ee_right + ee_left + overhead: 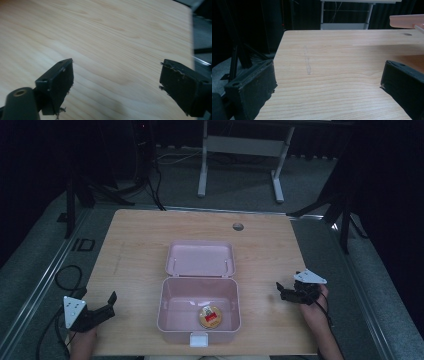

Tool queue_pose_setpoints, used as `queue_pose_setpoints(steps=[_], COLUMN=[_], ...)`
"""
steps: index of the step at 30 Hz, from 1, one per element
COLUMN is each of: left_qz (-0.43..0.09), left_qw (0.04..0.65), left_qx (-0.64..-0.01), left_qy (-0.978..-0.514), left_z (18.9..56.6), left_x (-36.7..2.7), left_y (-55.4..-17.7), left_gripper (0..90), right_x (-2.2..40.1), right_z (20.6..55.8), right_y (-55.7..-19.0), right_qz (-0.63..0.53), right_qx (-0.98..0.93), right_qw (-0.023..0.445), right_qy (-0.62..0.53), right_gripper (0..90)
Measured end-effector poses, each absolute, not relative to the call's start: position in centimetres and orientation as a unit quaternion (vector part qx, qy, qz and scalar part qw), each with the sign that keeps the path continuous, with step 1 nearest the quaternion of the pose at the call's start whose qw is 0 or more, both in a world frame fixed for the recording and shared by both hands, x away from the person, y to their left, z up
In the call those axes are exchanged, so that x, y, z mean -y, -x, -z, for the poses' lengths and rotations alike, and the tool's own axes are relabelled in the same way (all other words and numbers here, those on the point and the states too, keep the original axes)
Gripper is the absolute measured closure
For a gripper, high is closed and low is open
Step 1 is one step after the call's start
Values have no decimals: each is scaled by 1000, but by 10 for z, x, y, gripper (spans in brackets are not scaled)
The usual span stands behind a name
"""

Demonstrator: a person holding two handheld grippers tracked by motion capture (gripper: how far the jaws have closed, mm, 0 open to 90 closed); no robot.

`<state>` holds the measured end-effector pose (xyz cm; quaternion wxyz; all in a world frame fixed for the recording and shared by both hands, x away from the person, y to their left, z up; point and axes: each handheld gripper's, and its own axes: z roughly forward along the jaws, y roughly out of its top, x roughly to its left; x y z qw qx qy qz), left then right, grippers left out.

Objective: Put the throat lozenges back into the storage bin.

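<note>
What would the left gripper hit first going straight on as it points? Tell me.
Nothing close: its open jaws frame bare table. The left gripper points forward and rightward, so the pink box is probably first, though it may slip just past its corner; depth is unclear.

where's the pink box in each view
High view: the open pink box sits at the middle of the near half of the wooden table, lid flipped back, a round tin inside.
Left gripper view: a pink edge of it pokes in at the top right corner.
Right gripper view: not in it; bare tabletop lies between the jaws.
Shared landmark: the table's light wood grain.
</note>
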<state>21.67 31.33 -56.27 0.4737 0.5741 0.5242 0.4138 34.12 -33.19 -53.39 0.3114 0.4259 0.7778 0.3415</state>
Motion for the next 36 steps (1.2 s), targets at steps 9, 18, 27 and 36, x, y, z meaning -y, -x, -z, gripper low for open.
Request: queue_pose_setpoints(steps=[9, 18, 27, 36], left_qz=[-414, -414, -413, -414], left_qw=[473, 474, 476, 476], left_qx=[-525, -524, -524, -523], left_qy=[-574, -574, -573, -574], left_z=[563, 563, 563, 563], left_x=[-313, -313, -313, -313], left_y=[-217, -217, -217, -217], left_gripper=[3, 3, 2, 2], right_x=[350, 356, 368, 364], right_z=[549, 551, 551, 554], right_y=[-337, -337, -339, -342], right_qz=[-331, -341, -343, -324], right_qx=[-730, -687, -656, -671], right_qw=[335, 361, 363, 365], right_qy=[-495, -531, -565, -558], right_gripper=[116, 116, 116, 117])
